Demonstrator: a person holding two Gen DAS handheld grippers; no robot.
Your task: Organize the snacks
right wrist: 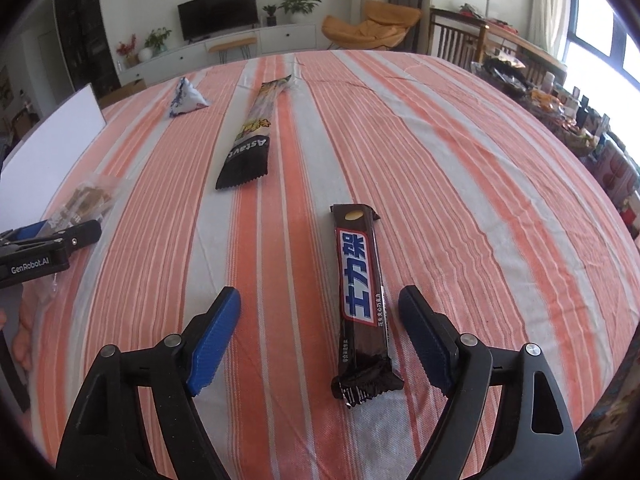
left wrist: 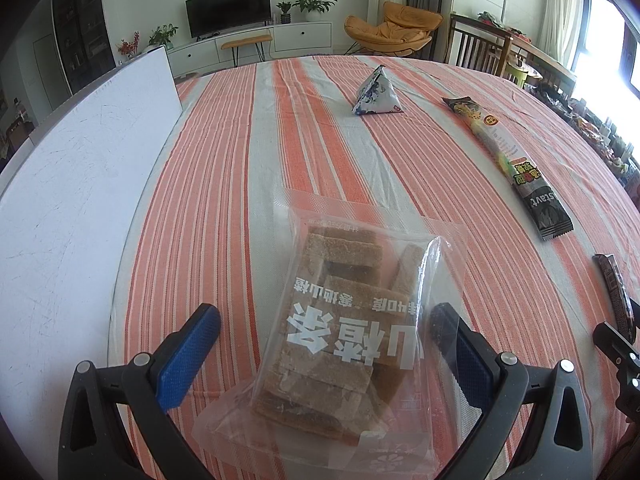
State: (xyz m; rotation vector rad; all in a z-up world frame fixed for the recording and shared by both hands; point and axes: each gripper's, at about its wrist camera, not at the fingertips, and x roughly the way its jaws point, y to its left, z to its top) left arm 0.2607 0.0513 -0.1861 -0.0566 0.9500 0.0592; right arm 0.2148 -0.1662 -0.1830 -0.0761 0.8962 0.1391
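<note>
Left wrist view: the left gripper (left wrist: 326, 338) is seen angled down at the table, its blue fingers (left wrist: 188, 356) spread wide apart. A clear bag of brown hawthorn strips (left wrist: 344, 320) lies flat on the striped tablecloth (left wrist: 224, 184) between them; its right edge overlaps the right pad, though no firm pinch can be made out. The bag's long axis is set roughly along the line of the fingers, leaning a little to the right at the far end. Farther off to the right, a long black snack stick (left wrist: 508, 160) is laid diagonally, its near end toward the right edge, and beyond it a triangular blue-and-white pouch (left wrist: 378, 94) stands on its base. A white board (left wrist: 84, 168) is propped along the left

Right wrist view: the right gripper (right wrist: 320, 330) is likewise pitched downward over the cloth, its jaws held wide open and touching nothing. A dark brown chocolate bar (right wrist: 360, 300) lies between the fingers, nearer the right one but apart from it, its long axis running away from the camera with the crimped end nearest. Farther out, the black snack stick (right wrist: 252, 136) points away too, and the triangular pouch (right wrist: 188, 98) is seen just left of its far end
</note>
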